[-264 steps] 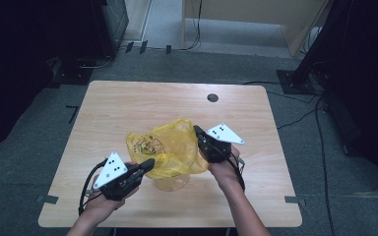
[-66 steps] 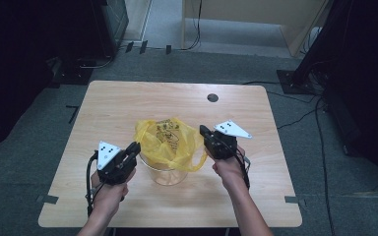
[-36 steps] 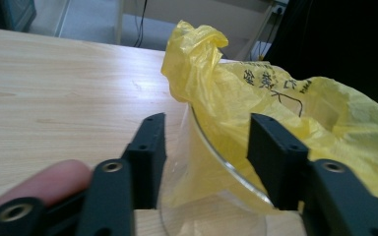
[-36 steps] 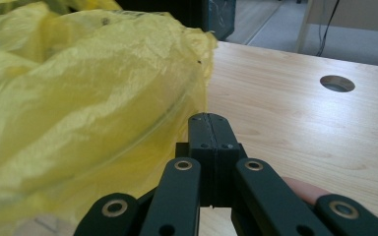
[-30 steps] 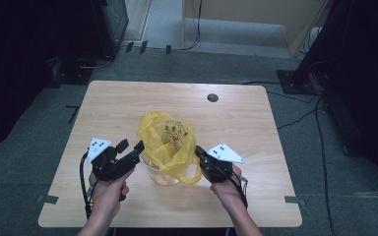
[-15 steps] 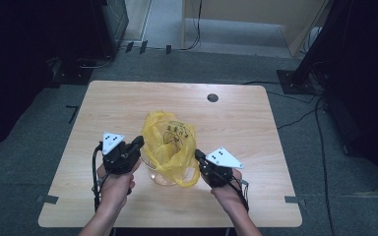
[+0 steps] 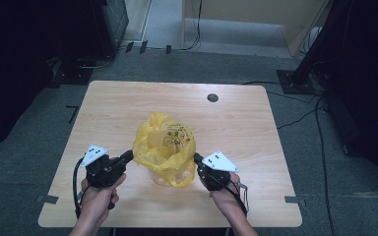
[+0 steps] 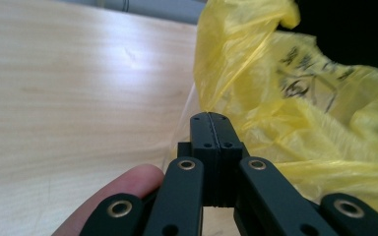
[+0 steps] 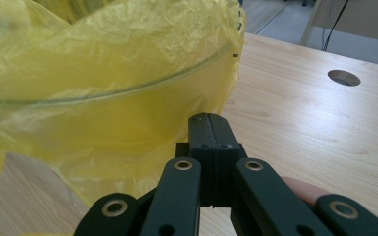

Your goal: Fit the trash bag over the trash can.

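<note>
A crumpled yellow plastic bag [image 7: 163, 145] with black print is draped over a clear container [image 7: 161, 179] at the middle of the wooden table [image 7: 256, 128]. My left gripper [image 7: 128, 156] is at the bag's lower left edge. In the left gripper view its jaws [image 8: 210, 116] are pressed together, and the bag [image 8: 295, 123] film comes right down to the tip. My right gripper [image 7: 196, 157] is at the bag's lower right edge. Its jaws [image 9: 209, 117] are also shut, with the tip against the bag [image 9: 103, 73]. The container's curved rim shows through the film.
A round cable hole [image 7: 212, 97] lies in the table's far right part. Bare wood runs all round the bag. Dark equipment and cables [image 7: 295, 83] lie on the grey floor behind and to the right of the table.
My left gripper stood open beside the bag a second ago. It has come in to the bag's left edge, dropped a little, and its jaws are now together. The right gripper has hardly moved.
</note>
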The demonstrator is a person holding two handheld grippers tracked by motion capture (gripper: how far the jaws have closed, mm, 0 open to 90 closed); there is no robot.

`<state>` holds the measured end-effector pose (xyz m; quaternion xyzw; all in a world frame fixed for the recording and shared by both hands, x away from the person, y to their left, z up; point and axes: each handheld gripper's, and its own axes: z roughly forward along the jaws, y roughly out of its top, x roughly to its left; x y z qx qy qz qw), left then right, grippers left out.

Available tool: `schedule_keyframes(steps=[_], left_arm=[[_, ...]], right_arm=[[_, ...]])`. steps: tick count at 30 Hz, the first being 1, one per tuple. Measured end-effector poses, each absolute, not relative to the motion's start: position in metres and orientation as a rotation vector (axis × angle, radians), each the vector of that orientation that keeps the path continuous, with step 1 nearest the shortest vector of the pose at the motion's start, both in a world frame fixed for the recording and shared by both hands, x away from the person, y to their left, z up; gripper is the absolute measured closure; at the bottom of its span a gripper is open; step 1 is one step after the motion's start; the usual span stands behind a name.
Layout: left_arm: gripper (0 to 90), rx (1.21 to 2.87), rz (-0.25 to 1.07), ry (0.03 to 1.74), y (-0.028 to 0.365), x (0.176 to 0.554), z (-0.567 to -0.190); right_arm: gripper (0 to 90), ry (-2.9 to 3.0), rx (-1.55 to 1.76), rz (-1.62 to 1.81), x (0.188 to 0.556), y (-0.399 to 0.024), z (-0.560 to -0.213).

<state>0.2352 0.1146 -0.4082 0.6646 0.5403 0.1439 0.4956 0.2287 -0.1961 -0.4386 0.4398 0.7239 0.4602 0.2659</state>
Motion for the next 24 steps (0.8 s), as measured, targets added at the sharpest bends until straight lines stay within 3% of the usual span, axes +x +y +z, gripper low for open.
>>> schedule_keyframes(steps=[5,24], left_arm=[[90.0,1.664,0.288,1.304,0.114,0.239,-0.424],[90.0,1.746,0.339,1.339,0.097,0.249,-0.466]], right_arm=[[90.0,1.974,1.183,1.208,0.229,-0.193,-0.442],[90.0,2.019,1.245,1.122,0.247,-0.19,-0.47]])
